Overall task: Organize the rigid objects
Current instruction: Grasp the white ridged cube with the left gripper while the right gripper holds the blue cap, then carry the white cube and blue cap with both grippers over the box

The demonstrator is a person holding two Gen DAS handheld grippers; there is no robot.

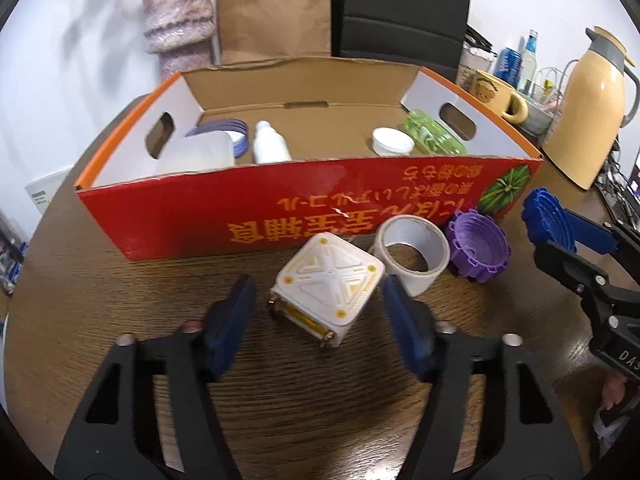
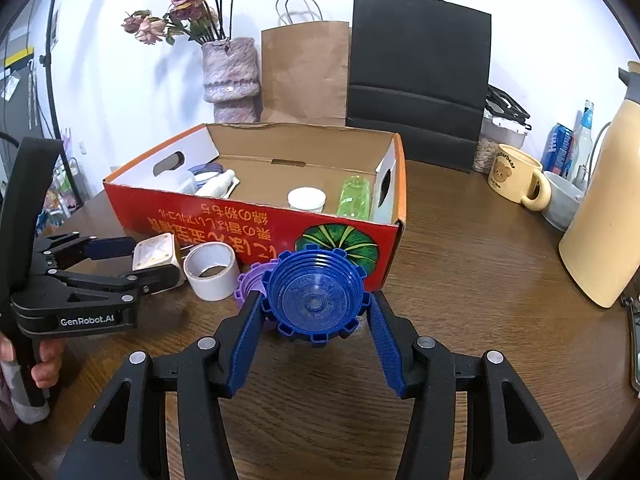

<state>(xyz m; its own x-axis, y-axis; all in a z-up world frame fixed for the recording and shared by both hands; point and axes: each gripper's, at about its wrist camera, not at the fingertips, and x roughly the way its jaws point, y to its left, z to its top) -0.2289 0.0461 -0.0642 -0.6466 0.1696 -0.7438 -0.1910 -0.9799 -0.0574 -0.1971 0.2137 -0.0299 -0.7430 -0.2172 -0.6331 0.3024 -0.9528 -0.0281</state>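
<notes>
A white and yellow cube (image 1: 326, 284) lies on the wooden table in front of the red cardboard box (image 1: 192, 208). My left gripper (image 1: 318, 290) is open, its blue fingers on either side of the cube, not touching it. A white tape roll (image 1: 412, 254) and a purple ribbed lid (image 1: 478, 246) sit to the cube's right. My right gripper (image 2: 314, 306) is shut on a blue ribbed lid (image 2: 316, 300) and holds it in front of the box (image 2: 248, 228); the purple lid (image 2: 250, 280) lies behind it. The box holds a white bottle (image 1: 270, 142), a white jar (image 1: 392, 142) and a green bottle (image 1: 434, 132).
A yellow mug (image 2: 516, 176), a grey bowl (image 2: 562, 200) and a tall beige thermos (image 2: 608, 216) stand to the right. A vase of dried flowers (image 2: 230, 76), a brown paper bag (image 2: 304, 72) and a black bag (image 2: 418, 84) stand behind the box.
</notes>
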